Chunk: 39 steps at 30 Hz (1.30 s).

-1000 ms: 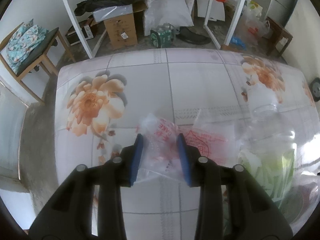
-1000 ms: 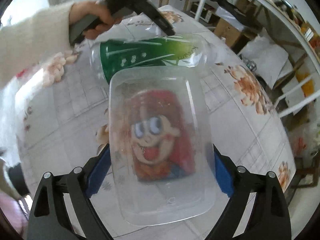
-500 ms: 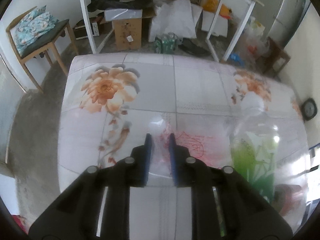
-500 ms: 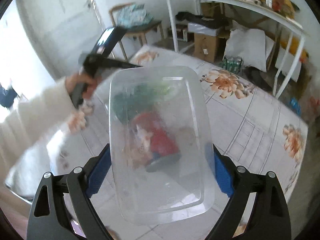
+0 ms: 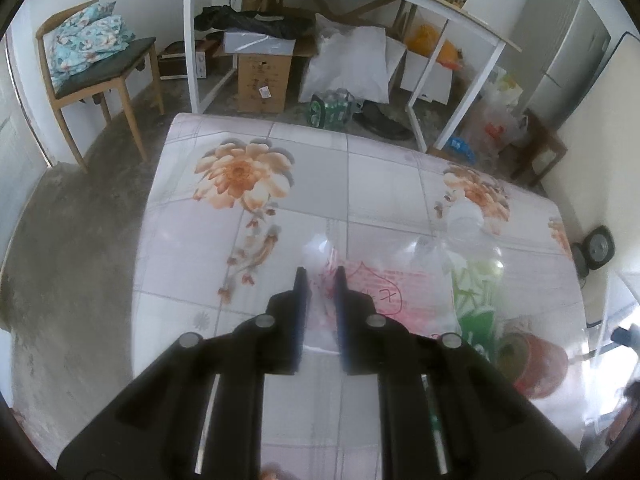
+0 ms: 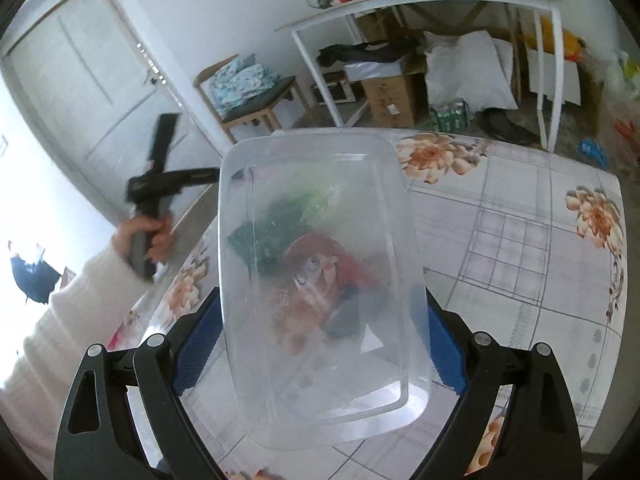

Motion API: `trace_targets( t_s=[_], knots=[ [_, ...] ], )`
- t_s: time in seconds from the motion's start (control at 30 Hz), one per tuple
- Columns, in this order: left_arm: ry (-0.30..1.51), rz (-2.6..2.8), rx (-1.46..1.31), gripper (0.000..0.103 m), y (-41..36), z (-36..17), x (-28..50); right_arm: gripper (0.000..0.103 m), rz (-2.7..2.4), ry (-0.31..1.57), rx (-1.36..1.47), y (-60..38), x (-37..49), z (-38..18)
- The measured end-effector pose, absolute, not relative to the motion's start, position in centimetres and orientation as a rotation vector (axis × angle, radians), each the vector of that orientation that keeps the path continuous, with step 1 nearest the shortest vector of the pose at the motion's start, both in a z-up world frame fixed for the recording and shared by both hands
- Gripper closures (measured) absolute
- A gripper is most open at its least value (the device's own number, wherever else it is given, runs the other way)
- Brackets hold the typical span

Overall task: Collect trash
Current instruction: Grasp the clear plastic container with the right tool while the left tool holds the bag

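Claw on my left hand point(image 5: 319, 292) has just been closing and now pinches the rim of a clear plastic bag point(image 5: 384, 300) printed in red. Inside the bag I see a green-labelled bottle point(image 5: 474, 304) and a reddish cup point(image 5: 536, 364). The bag hangs to the right of the claw, over the desk point(image 5: 380, 184) with its orange-flower cloth.

My right claw point(image 6: 320, 344) stands wide, its blue pads pressed on the two long sides of a clear plastic tray point(image 6: 320, 280). The tray's long axis runs straight away from the claw, toward the far edge of the desk. I cannot tell whether its hollow side faces up or down. Through it I make out the green and red things in the bag.

I judge the task partly done: the bottle and cup are bagged, and the tray is lifted but not yet in the bag. The visible desk shows no other loose trash.
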<state>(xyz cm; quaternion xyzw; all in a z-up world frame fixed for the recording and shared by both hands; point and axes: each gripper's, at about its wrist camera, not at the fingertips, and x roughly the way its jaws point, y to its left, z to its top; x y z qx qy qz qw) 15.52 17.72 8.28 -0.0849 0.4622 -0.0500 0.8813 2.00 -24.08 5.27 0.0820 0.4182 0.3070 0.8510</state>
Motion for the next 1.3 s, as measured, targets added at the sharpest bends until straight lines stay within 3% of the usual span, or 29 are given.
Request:
trace_targets(
  t_s=[0.6, 1.3],
  knots=[
    [0.954, -0.147, -0.226, 0.091, 18.3, 8.4, 14.3, 0.015, 0.625, 0.907, 0.412, -23.6, 13.7, 1.5],
    [0.897, -0.147, -0.304, 0.091, 20.7, 9.4, 12.0, 0.015, 0.621, 0.867, 0.334, -23.3, 12.1, 4.7]
  ],
)
